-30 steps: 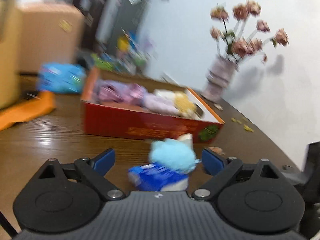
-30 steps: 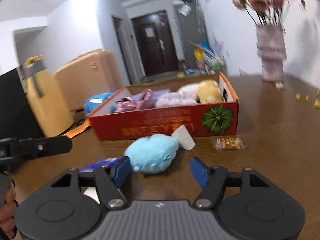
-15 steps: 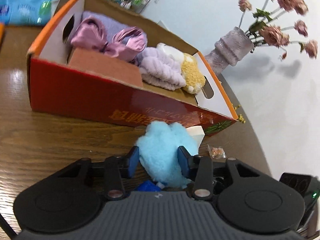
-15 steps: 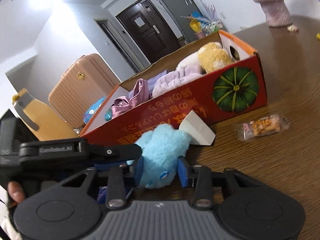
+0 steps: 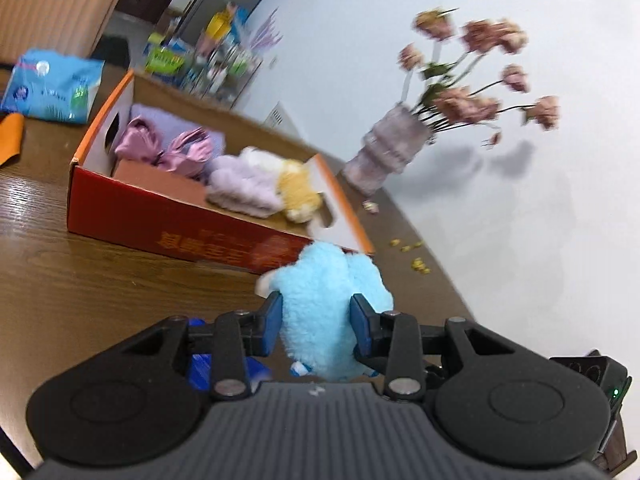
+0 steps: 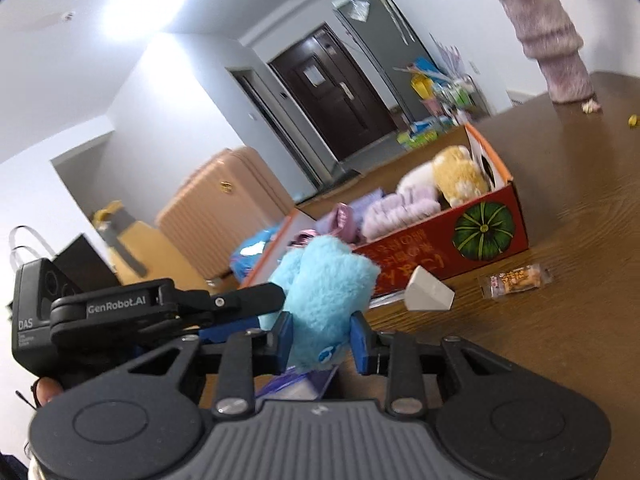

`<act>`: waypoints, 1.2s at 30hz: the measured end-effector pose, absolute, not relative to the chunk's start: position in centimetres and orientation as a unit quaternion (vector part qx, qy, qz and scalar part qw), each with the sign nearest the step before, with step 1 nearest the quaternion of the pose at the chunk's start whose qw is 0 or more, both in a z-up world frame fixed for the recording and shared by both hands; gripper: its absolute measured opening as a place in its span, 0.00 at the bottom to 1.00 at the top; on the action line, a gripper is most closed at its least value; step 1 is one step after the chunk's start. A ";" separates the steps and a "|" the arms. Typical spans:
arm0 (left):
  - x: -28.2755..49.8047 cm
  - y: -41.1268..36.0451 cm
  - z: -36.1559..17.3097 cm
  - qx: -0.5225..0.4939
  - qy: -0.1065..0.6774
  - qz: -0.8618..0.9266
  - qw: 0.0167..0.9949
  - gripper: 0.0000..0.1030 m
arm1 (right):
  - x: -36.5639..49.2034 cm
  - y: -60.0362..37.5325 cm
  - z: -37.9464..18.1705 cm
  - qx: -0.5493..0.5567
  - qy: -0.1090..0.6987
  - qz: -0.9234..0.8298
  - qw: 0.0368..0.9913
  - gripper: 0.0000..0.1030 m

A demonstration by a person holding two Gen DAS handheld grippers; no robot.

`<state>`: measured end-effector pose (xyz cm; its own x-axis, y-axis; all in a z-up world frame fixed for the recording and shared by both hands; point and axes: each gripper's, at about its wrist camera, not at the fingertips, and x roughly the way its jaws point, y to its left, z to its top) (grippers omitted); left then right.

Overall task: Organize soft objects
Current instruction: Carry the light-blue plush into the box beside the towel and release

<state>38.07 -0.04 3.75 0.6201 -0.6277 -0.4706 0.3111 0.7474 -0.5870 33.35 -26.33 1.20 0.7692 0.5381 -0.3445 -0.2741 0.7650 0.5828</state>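
While the dark wood-grain table (image 5: 80, 280) fills the lower left of the left wrist view, a long red cardboard box (image 5: 168, 220) with an orange rim lies across the middle. Inside it sit shiny pink satin cloth (image 5: 172, 148), a ribbed lilac towel roll (image 5: 244, 188) and a fuzzy yellow plush (image 5: 300, 196). A ridged mauve vase (image 5: 384, 156) of dried pink flowers stands upper right. Low in the centre, the fluffy sky-blue plush toy (image 5: 320, 320) is off the table in front of the box, squeezed by both tools: the left gripper (image 5: 316, 324) and the right gripper (image 6: 322, 338) are each closing narrowly, blue pads pressing its fur. A crinkly snack packet (image 6: 516, 280) lies at right.
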 end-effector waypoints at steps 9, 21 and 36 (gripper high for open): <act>30.4 -2.2 4.3 -0.224 0.320 -0.274 0.879 0.33 | 26.3 -28.1 1.7 0.254 0.243 0.225 0.909 0.28; 33.3 -3.5 6.1 -0.232 0.306 -0.290 0.877 0.33 | 28.5 -30.1 4.3 0.247 0.217 0.219 0.919 0.28; 53.4 -2.7 2.5 -0.231 0.378 -0.209 0.872 0.32 | 51.9 -27.7 2.6 0.241 0.360 0.198 0.879 0.28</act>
